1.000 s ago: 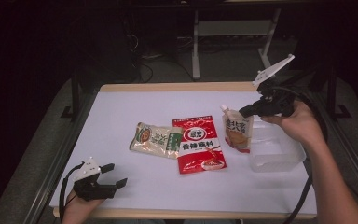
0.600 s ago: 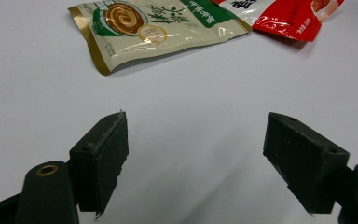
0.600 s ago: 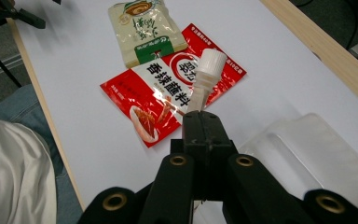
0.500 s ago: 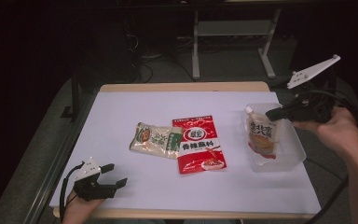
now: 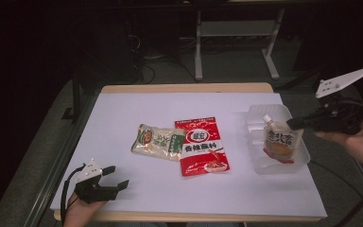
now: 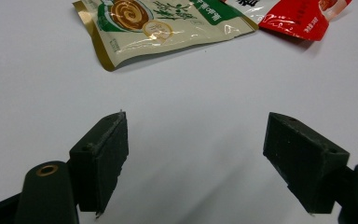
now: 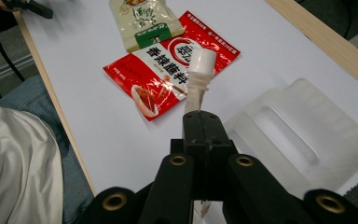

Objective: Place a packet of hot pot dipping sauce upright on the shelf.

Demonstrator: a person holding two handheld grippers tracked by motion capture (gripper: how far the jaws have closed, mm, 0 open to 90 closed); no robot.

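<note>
The right tool [image 5: 295, 124] is clamped on the white-capped orange spout pouch [image 5: 280, 140], holding it over the clear plastic tray [image 5: 260, 165] on the table's [image 5: 123, 109] right, while the left tool [image 5: 116, 177] rests open.

Both grippers are showing matte black bodies: left gripper [image 5: 116, 177] wearing a small white-grey top plate, black cable trailing at 7 o'clock; right gripper [image 5: 293, 124] carrying a white three-cornered plate with screw holes at 1 o'clock. Brass-ringed pivots are showing at the jaw bases.
</note>
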